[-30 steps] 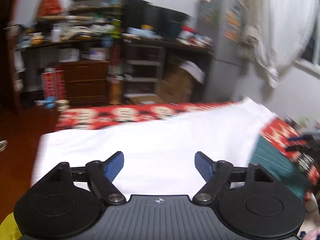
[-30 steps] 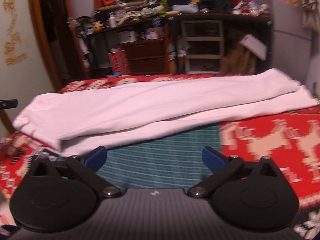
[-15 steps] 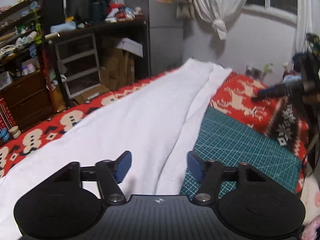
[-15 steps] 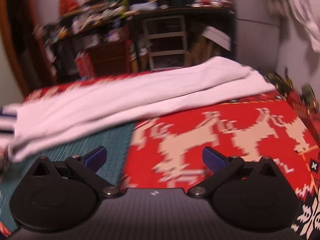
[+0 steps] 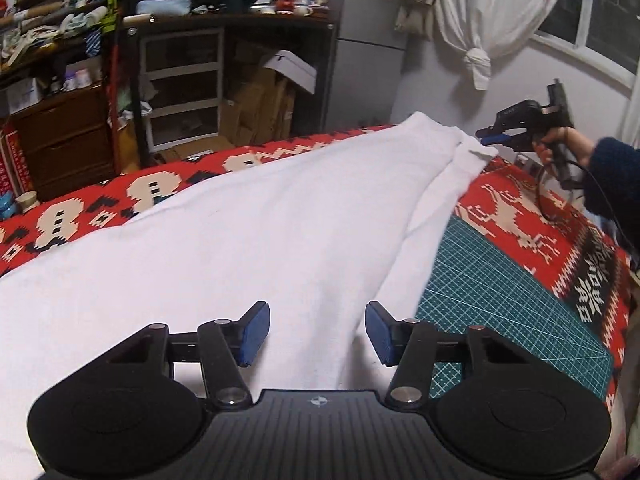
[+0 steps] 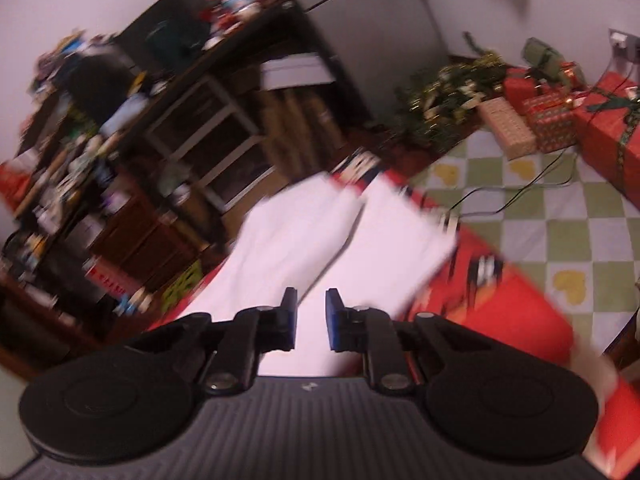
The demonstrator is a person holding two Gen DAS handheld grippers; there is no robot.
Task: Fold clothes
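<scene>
A long white garment point(image 5: 260, 220), folded lengthwise, lies across a red patterned blanket point(image 5: 520, 208) and partly over a green cutting mat point(image 5: 500, 288). My left gripper point(image 5: 317, 332) hovers over its near end. The jaws are half apart and closing, with cloth below them and none pinched. A hand point(image 5: 560, 144) in a dark blue sleeve holds my right gripper point(image 5: 486, 137) at the garment's far corner. In the blurred, tilted right wrist view, the right gripper point(image 6: 311, 316) shows a narrow gap and is closing. The white garment point(image 6: 320, 240) lies beneath and ahead; no pinch shows.
Cluttered shelves point(image 5: 60, 32), wooden drawers point(image 5: 60, 136), cardboard boxes point(image 5: 256, 104) and a grey fridge point(image 5: 360, 60) stand beyond the bed. A knotted white curtain point(image 5: 480, 20) hangs at the right. Wrapped presents point(image 6: 560, 120) and a cable point(image 6: 520, 196) lie on a chequered floor mat point(image 6: 560, 232).
My left gripper turned to look along the garment and its jaws narrowed. The right gripper swept right to the garment's far end, rolled over, and its jaws went from wide to nearly together.
</scene>
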